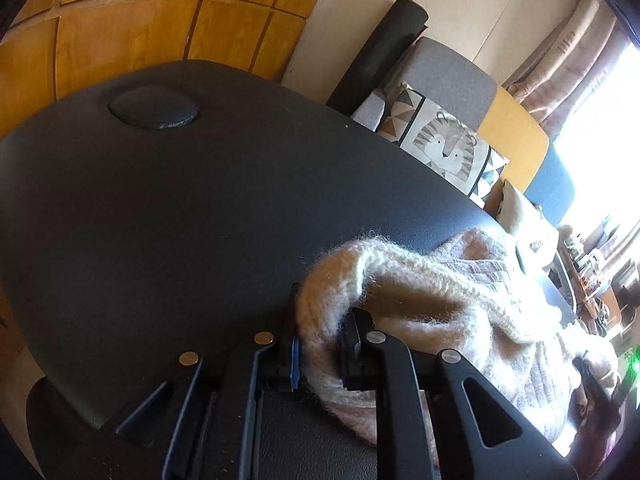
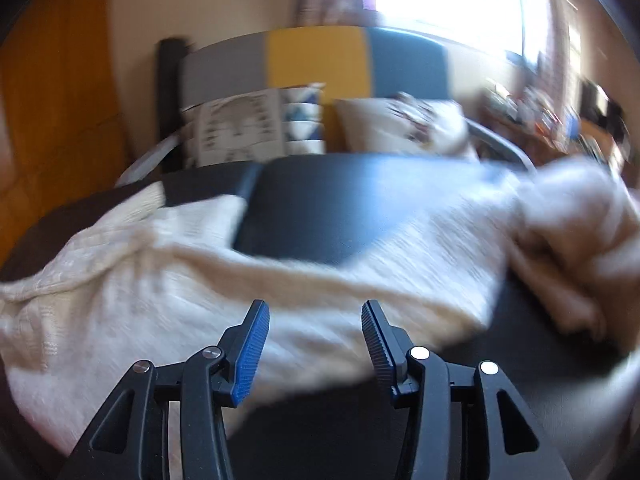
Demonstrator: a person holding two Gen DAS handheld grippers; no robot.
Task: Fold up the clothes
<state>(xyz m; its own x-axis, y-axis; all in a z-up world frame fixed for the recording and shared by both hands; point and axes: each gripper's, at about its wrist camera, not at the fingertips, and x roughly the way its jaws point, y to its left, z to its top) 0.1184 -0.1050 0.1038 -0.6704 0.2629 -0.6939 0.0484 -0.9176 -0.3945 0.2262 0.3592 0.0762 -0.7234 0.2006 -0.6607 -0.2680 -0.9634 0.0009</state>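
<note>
Fuzzy knit sweater pinched at its edge on the black table.

The left claw (image 1: 320, 354) is clamped on the sweater (image 1: 420, 296); the right claw (image 2: 316, 344) is held released above it. Soft, light, floppy knit is judged best gripped along hems.

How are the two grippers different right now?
The left gripper is shut on the fuzzy sweater; the right gripper is open and holds nothing. The left one's pads are hidden by knit; the right one's blue pads show. Both hang over the black table.
</note>
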